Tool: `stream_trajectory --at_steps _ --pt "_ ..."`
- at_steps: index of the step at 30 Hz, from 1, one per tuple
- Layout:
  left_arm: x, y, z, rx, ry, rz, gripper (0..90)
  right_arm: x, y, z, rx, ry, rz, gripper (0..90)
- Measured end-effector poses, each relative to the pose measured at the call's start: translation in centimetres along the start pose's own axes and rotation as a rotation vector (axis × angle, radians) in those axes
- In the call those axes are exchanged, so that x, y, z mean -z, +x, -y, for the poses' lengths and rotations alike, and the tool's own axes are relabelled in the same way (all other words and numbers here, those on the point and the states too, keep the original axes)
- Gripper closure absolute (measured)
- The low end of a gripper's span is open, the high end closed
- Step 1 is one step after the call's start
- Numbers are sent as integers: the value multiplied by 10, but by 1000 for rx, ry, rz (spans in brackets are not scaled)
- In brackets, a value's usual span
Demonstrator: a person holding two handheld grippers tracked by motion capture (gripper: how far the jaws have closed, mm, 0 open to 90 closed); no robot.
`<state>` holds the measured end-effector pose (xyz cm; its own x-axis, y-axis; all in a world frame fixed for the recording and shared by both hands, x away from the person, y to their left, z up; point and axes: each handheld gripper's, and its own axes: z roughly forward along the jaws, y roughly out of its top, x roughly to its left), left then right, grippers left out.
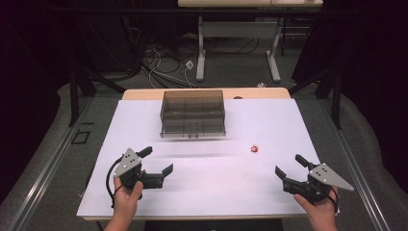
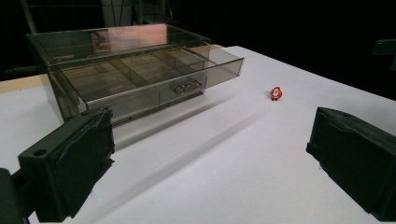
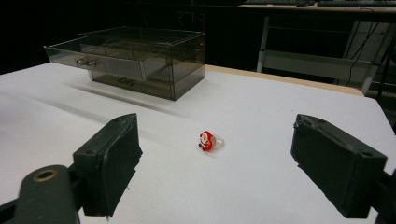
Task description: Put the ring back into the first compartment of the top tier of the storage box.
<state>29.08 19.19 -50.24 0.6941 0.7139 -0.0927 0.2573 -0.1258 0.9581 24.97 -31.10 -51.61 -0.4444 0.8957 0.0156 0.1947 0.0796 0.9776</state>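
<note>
Right gripper view: right hand-held gripper [image 3: 215, 163], jaws wide and empty, faces the red ring [image 3: 209, 141]; next, advance and close. Left hand-held gripper [image 1: 156, 166] likewise wide.

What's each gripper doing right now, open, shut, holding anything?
Left gripper: open, holding nothing.
Right gripper: open, holding nothing; the ring lies on the table ahead of its jaws.
</note>
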Motion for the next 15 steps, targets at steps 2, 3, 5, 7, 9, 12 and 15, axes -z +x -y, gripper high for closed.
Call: stream_trajectory --at_steps 2,3,5,7,9,12,15 --pt "0 0 0 0 0 0 5 0 0 0 0 -3 0 149" --pt "0 0 0 0 0 0 5 0 0 0 0 -3 0 148" --pt "0 0 0 0 0 0 5 0 0 0 0 -3 0 148" --pt "-10 -8 -4 -21 11 2 5 0 0 0 0 -3 0 148" --pt "-15 -14 -5 -32 38 5 5 4 0 2 16 11 -4 148" --pt "-19 -20 -5 -35 59 23 5 5 -1 2 14 17 -11 148" --pt "-22 -26 -5 -27 67 44 5 8 -1 2 18 19 -11 148"
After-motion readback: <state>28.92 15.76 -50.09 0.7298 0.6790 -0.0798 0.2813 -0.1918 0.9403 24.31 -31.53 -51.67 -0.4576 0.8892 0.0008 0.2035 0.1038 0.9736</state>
